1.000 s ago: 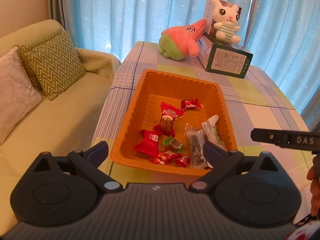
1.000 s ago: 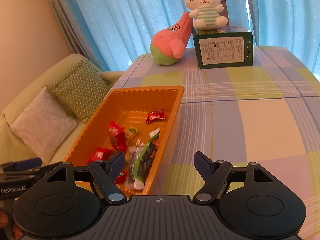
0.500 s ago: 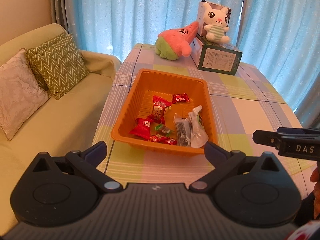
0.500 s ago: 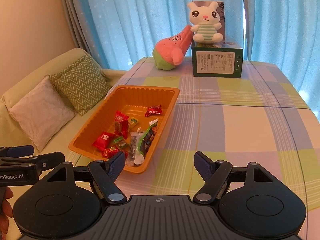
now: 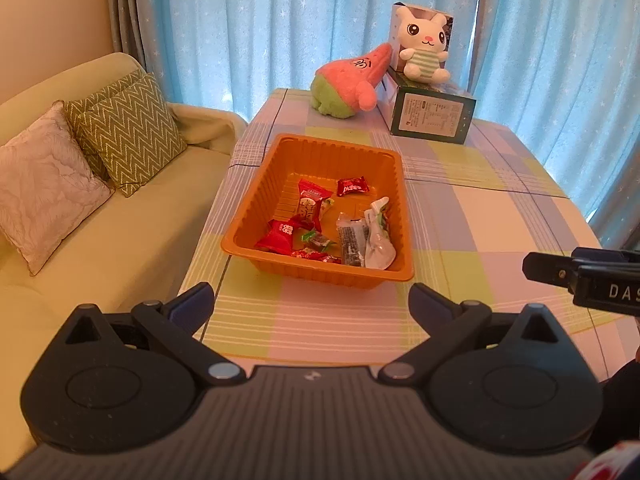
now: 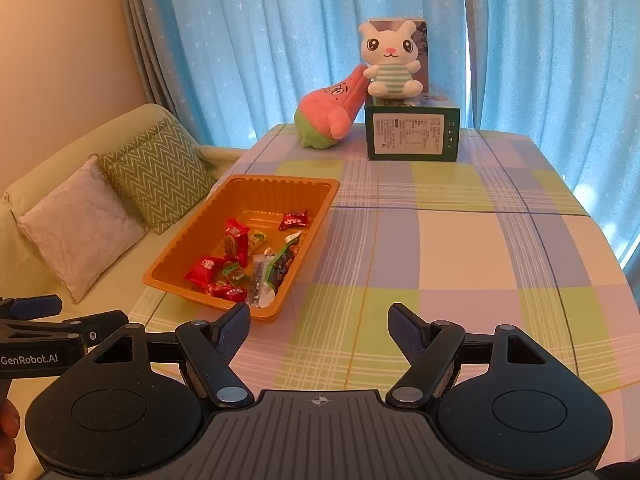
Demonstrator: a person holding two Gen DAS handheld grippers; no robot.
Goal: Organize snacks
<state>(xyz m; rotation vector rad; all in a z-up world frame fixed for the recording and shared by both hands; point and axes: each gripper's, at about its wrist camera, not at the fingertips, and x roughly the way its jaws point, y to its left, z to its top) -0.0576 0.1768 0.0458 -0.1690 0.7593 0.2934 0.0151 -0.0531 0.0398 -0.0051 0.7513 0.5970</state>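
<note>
An orange tray (image 5: 260, 184) (image 6: 188, 232) sits on the left part of the checked table. It holds several wrapped snacks: red packets (image 5: 310, 206) (image 6: 236, 242), a small red candy (image 5: 352, 187) (image 6: 294, 219) and a clear-and-green wrapper (image 5: 376, 236) (image 6: 276, 268). My left gripper (image 5: 312, 304) is open and empty, a little back from the tray's near rim. My right gripper (image 6: 320, 330) is open and empty, above the table just right of the tray's near corner. Each gripper shows at the edge of the other's view.
A green box (image 5: 432, 118) (image 6: 412, 132) with a white bunny plush (image 5: 424, 54) (image 6: 390, 64) on top and a pink plush (image 5: 350, 82) (image 6: 328, 118) stand at the table's far end. A sofa with cushions (image 5: 128, 128) (image 6: 156, 176) lies left. Blue curtains hang behind.
Both grippers have pulled back and up from the tray, so it looks smaller and farther. Both stay open and empty. The snacks have not moved.
</note>
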